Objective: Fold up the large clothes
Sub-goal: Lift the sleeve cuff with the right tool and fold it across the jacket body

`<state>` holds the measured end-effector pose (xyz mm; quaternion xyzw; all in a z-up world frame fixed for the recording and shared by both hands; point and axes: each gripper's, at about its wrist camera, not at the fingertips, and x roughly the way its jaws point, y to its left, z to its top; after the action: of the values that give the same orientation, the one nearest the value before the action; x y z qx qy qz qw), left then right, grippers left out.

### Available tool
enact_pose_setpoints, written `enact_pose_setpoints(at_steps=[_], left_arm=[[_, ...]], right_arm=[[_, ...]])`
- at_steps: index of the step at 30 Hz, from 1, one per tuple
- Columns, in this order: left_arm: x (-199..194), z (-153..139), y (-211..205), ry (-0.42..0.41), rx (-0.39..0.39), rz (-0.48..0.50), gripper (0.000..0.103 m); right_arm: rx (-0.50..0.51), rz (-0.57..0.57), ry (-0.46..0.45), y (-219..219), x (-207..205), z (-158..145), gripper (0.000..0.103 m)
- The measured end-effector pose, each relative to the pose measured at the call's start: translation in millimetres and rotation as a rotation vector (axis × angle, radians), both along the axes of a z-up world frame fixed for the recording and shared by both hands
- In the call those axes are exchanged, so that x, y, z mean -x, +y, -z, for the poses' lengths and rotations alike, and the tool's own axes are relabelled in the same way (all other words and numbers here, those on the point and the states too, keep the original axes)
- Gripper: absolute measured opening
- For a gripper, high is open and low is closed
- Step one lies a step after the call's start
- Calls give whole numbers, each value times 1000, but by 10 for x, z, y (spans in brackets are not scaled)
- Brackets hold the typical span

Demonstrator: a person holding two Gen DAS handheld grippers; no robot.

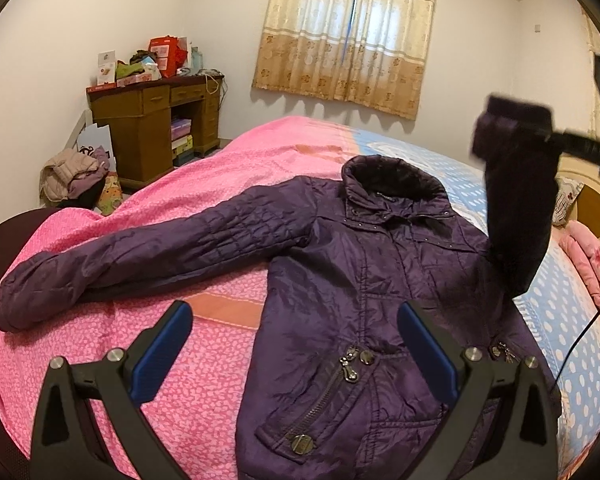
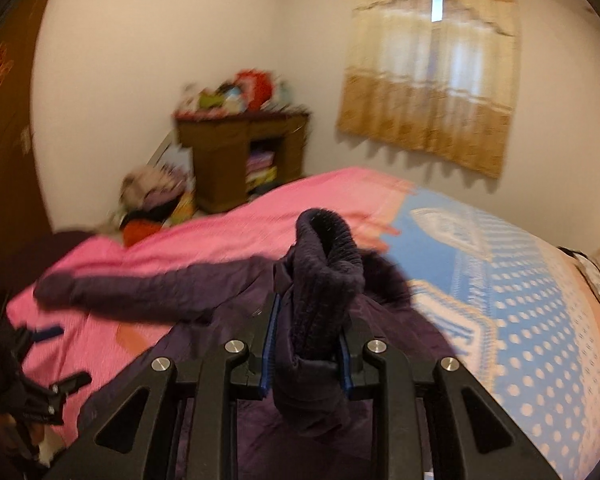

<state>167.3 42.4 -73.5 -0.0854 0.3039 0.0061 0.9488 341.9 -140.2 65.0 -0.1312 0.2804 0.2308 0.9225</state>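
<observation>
A dark purple quilted jacket (image 1: 356, 300) lies front up on the bed, collar away from me, its left sleeve (image 1: 140, 256) stretched out over the pink cover. My left gripper (image 1: 294, 344) is open and empty, hovering above the jacket's lower front near a zip pocket. My right gripper (image 2: 306, 344) is shut on the jacket's right sleeve cuff (image 2: 324, 276) and holds it lifted above the jacket. In the left wrist view the raised sleeve (image 1: 516, 200) hangs from the right gripper (image 1: 512, 128) at the right.
The bed (image 1: 180, 380) has a pink cover on the left and a blue dotted one (image 1: 572, 320) on the right. A wooden desk (image 1: 156, 128) piled with things stands in the far corner, a heap of clothes (image 1: 76, 176) beside it. A curtained window (image 1: 348, 32) is behind.
</observation>
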Motion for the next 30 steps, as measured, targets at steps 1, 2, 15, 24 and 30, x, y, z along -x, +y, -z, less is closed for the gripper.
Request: enact_pose_setpoints(at_steps=[1, 2, 15, 24, 30], left_arm=[[-8, 1, 7, 0, 2, -3, 103], [-17, 8, 21, 0, 4, -7, 103], [-52, 109, 105, 24, 6, -21, 103], [-445, 166, 99, 92, 273, 136, 103], [-844, 477, -390, 185, 256, 228, 71]], right_arm=[[12, -16, 12, 74, 1, 92, 24], [42, -45, 29, 213, 6, 238, 23], [66, -193, 267, 897, 85, 1697, 32], [-89, -143, 232, 43, 531, 1306, 61], [-174, -53, 239, -478, 722, 1395, 62]])
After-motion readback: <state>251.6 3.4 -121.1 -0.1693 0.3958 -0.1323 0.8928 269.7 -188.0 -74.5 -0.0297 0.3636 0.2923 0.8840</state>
